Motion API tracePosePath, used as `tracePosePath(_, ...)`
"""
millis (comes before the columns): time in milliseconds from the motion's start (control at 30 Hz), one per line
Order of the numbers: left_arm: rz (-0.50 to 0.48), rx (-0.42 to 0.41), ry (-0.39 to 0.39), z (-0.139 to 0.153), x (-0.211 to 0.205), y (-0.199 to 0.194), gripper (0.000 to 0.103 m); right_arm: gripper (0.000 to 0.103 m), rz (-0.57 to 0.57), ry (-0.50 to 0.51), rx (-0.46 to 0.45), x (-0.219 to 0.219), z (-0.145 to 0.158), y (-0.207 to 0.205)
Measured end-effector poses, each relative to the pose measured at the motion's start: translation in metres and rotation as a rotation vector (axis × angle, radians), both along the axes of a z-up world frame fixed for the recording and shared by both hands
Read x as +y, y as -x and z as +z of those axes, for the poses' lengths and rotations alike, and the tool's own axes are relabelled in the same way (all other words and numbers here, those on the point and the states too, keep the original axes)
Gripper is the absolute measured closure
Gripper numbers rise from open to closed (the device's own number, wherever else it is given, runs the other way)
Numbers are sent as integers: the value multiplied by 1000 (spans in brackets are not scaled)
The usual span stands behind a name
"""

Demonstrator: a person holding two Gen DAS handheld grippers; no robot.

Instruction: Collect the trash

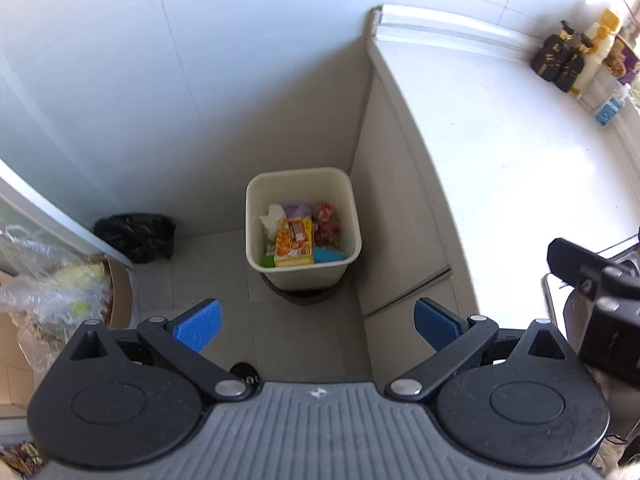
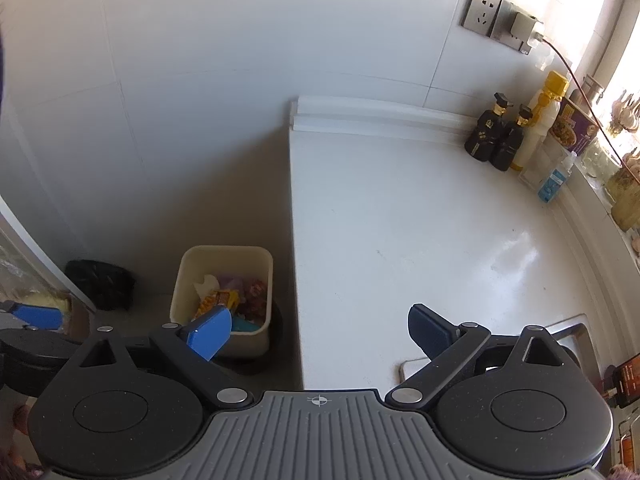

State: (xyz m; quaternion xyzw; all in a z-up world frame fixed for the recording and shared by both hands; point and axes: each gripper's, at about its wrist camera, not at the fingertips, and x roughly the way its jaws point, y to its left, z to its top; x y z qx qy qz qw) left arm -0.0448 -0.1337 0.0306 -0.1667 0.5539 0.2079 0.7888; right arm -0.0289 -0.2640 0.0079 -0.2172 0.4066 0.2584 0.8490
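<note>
Both the left gripper point(image 1: 316, 326) and right gripper point(image 2: 320, 334) are spread wide, empty. Cream square plastic bin point(image 1: 303, 184) on the floor beside the glossy white counter point(image 2: 420, 220) holds a yellow cardboard snack box point(image 1: 294, 242) and wrappers. Only the right wrist view shows the metal wall socket point(image 2: 482, 10).

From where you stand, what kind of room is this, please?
Most likely a home kitchen: a white countertop holds sauce bottles by a tiled wall with a socket, and a cream trash bin of food wrappers stands on the floor beside it.
</note>
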Motion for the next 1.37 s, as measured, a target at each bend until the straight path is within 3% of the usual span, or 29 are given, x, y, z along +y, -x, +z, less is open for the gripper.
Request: tracePosePath(1367, -19, -15, -6, 4, -17, -6, 0, 6, 10, -6, -1, -12, -3, -14)
